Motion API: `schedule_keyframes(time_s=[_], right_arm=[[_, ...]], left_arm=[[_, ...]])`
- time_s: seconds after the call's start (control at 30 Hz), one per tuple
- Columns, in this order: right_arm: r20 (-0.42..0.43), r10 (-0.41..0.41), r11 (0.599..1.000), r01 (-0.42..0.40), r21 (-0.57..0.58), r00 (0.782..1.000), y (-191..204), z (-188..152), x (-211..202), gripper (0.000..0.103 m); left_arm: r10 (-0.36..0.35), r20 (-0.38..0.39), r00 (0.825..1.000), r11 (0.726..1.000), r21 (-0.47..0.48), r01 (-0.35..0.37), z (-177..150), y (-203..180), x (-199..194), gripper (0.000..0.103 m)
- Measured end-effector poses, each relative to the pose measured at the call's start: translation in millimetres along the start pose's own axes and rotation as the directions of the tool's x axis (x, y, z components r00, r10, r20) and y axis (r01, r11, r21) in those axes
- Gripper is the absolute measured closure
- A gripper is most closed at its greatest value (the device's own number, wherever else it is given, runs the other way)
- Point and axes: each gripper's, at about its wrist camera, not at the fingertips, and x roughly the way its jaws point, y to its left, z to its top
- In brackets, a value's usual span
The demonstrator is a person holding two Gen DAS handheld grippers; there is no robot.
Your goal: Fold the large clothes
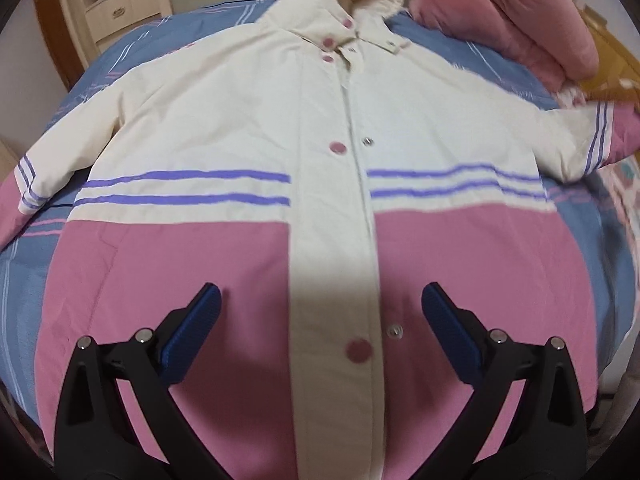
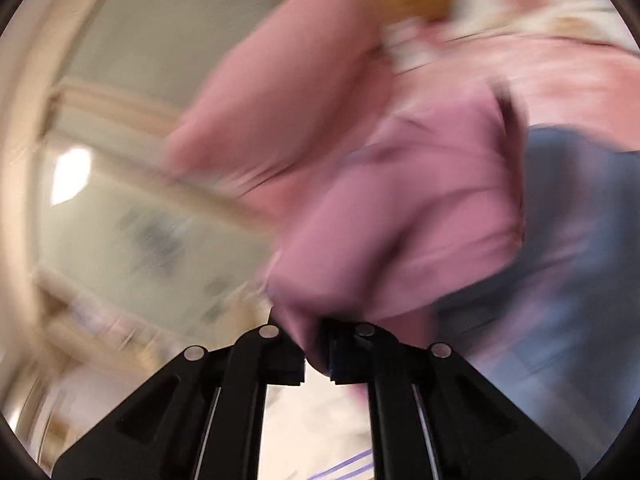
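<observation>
The coat (image 1: pixel 320 184) lies face up, spread flat on the bed (image 1: pixel 472 52), hood toward the headboard, sleeves out to both sides. Left gripper (image 1: pixel 320 300) hangs over the pink hem with jaws wide apart, nothing between them, pads clear of the cloth. Right gripper (image 2: pixel 318 354) is clamped on a bunch of pink fabric, most likely the cuff (image 2: pixel 392 216), though the view is badly smeared. Risk here: only a thin pinch is held, so a fast swing could pull it free, or drag the whole coat askew on the sheet. Left jaws straddle the placket (image 1: pixel 332 264) and could snag a button (image 1: pixel 358 350) if they close there
</observation>
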Motion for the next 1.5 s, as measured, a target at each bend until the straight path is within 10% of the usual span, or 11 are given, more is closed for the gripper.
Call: schedule_keyframes(time_s=[0.17, 0.27, 0.4, 0.63, 0.8, 0.9, 1.13, 1.27, 1.5], right_arm=[[-0.334, 0.041, 0.927, -0.161, -0.338, 0.942, 128.5, -109.5, 83.4, 0.083], [-0.471, -0.025, 0.839, -0.238, -0.489, 0.882, 165.0, -184.7, 123.1, 0.031], [-0.527, -0.070, 0.806, -0.264, -0.530, 0.847, 170.4, -228.2, 131.9, 0.022], [-0.448, -0.165, 0.877, -0.076, -0.474, 0.878, 105.1, -200.8, 116.8, 0.016], [-0.371, -0.192, 0.912, 0.026, -0.409, 0.909, 58.6, -179.4, 95.8, 0.016], [-0.387, -0.186, 0.921, 0.023, -0.389, 0.903, 36.4, -177.1, 83.6, 0.016], [-0.347, -0.197, 0.909, 0.038, -0.416, 0.917, 27.7, -165.4, 77.1, 0.016], [-0.363, -0.196, 0.919, 0.042, -0.391, 0.911, 22.7, -162.2, 78.1, 0.016], [-0.370, -0.139, 0.965, 0.042, -0.258, 0.919, 4.9, -143.7, 71.5, 0.016]], left_arm=[[0.025, 0.022, 0.999, 0.997, -0.077, -0.023, 5.9, 28.9, -8.1, 0.002], [0.061, 0.030, 0.998, 0.991, -0.124, -0.057, 6.0, 49.7, -13.2, 0.002], [0.080, 0.041, 0.996, 0.980, -0.185, -0.071, 5.8, 77.9, -21.7, 0.002], [-0.076, 0.004, 0.997, 0.971, -0.226, 0.075, 35.6, 94.9, -18.9, 0.002], [-0.299, -0.016, 0.954, 0.927, -0.242, 0.286, 79.6, 81.1, 11.6, 0.006], [-0.295, -0.076, 0.952, 0.921, -0.287, 0.263, 91.4, 73.1, 40.3, 0.008], [-0.417, -0.150, 0.897, 0.868, -0.359, 0.343, 94.3, 48.5, 86.4, 0.040], [-0.363, -0.171, 0.916, 0.897, -0.331, 0.294, 101.0, 32.5, 100.4, 0.088], [-0.269, 0.050, 0.962, 0.884, -0.383, 0.267, 120.4, 70.1, 71.3, 0.098]])
